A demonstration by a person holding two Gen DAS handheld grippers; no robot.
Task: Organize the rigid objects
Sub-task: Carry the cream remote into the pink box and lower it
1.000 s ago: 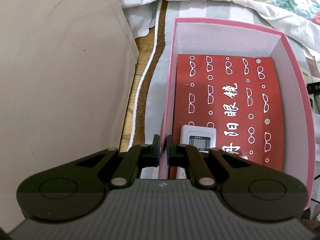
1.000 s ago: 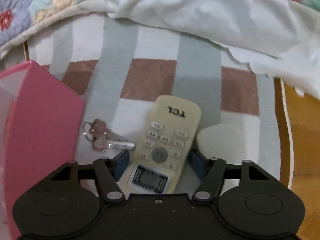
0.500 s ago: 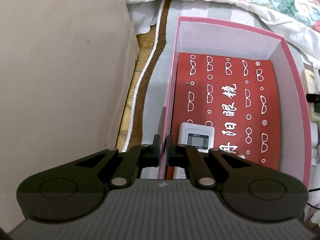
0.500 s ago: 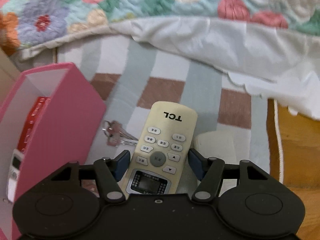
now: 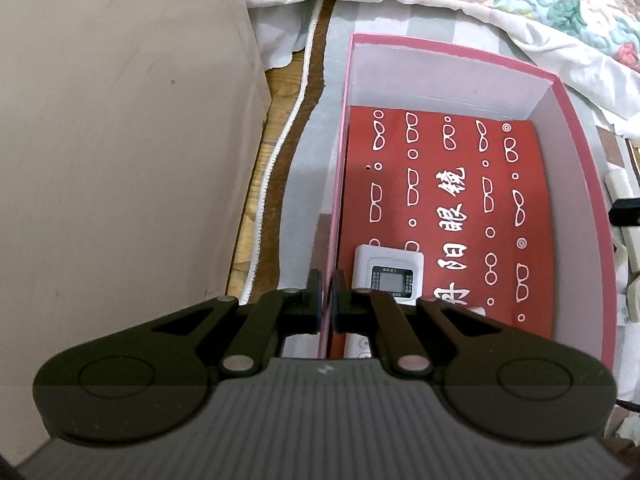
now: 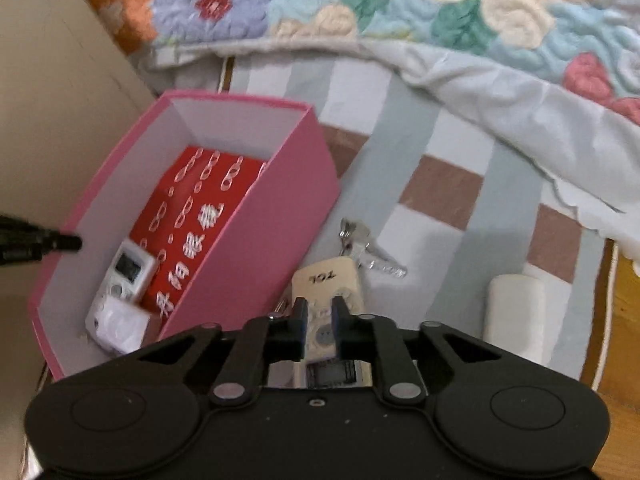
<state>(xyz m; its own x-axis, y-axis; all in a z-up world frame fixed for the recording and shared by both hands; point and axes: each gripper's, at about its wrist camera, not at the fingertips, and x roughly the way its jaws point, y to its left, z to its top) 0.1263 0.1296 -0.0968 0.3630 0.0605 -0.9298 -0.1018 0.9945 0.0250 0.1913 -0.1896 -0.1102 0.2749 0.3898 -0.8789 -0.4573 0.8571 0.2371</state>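
My left gripper (image 5: 328,300) is shut on the near left wall of the pink box (image 5: 340,160). Inside the box lie a red glasses case (image 5: 452,200) and a white remote (image 5: 388,276). In the right wrist view my right gripper (image 6: 320,320) is shut on the cream TCL remote (image 6: 328,280) and holds it lifted beside the pink box (image 6: 280,216). The red case (image 6: 200,204) and white remote (image 6: 124,284) show inside. A bunch of keys (image 6: 360,244) lies on the checked cloth just beyond the remote.
A beige wall panel (image 5: 120,140) stands left of the box. A floral quilt (image 6: 400,12) lies at the back. A white block (image 6: 516,312) lies on the cloth to the right, near the bare wooden edge (image 6: 624,320).
My right gripper has closed on the TCL remote and risen with it, swinging left so the pink box comes into view. The left gripper has stayed on the box wall.
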